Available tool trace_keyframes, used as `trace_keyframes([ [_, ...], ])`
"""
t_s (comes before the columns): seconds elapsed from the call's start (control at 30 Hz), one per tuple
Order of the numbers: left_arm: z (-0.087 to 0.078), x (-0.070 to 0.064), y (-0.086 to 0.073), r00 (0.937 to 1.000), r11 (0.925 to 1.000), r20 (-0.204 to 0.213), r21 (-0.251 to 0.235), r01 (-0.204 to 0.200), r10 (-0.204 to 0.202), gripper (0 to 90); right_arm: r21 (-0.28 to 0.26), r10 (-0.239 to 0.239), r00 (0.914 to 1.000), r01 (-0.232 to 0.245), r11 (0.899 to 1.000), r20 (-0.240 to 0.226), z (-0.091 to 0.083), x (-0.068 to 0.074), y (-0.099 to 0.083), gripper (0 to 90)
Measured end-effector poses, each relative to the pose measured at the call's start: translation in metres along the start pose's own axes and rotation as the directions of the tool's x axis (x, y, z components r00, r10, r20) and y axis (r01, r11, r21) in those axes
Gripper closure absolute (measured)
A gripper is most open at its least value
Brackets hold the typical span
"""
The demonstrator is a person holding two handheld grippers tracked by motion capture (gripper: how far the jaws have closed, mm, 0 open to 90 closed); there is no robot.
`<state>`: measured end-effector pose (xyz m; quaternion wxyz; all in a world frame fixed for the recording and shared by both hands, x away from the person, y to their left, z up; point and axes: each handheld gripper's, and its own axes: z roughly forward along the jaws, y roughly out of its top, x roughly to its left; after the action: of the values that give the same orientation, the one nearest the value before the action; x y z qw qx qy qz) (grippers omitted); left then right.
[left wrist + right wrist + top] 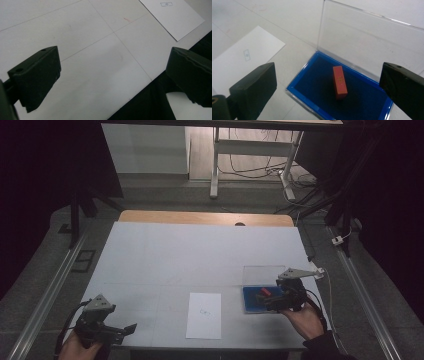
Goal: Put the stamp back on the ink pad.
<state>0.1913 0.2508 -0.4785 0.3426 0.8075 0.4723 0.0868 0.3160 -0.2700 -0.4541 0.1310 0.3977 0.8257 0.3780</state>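
Observation:
A small red block (pixel 340 82) lies in a shallow blue-lined box (pixel 305 72) whose clear lid (pixel 372 42) stands upright behind it. From above, the box (pixel 250 303) sits at the table's right front with the red block (pixel 264 291) inside. My right gripper (pixel 272 301) hovers over the box, jaws wide apart and empty. A white sheet of paper (pixel 204 315) with a small printed mark lies at the front middle. My left gripper (pixel 129 329) stands open near the front left edge, nothing between its jaws.
The table (pixel 165 255) is covered in white, with a wooden strip (pixel 200 217) at its far edge. Desk legs and cables (pixel 250 167) stand beyond it. Metal rails (pixel 47 295) run along both sides of the table.

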Motion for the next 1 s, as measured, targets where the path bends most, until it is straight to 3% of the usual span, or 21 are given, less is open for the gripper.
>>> trace_keyframes([
  [0.13,0.0,0.0,0.0,1.0,1.0,0.0,0.0,0.0,0.0,0.0,-0.021,0.007,1.0,-0.007,1.0,-0.004,-0.009,0.001,-0.004,0.0],
  [0.63,0.0,0.0,0.001,1.0,1.0,0.0,0.0,0.002,-0.002,0.0,-0.055,0.006,0.9979,-0.002,0.998,0.065,-0.04,0.005,-0.025,0.0],
  [1.0,0.0,0.001,0.001,1.0,1.0,0.002,-0.002,0.007,-0.007,0.0,-0.075,0.073,0.9929,-0.066,0.995,0.094,-0.063,0.004,-0.051,0.0],
])
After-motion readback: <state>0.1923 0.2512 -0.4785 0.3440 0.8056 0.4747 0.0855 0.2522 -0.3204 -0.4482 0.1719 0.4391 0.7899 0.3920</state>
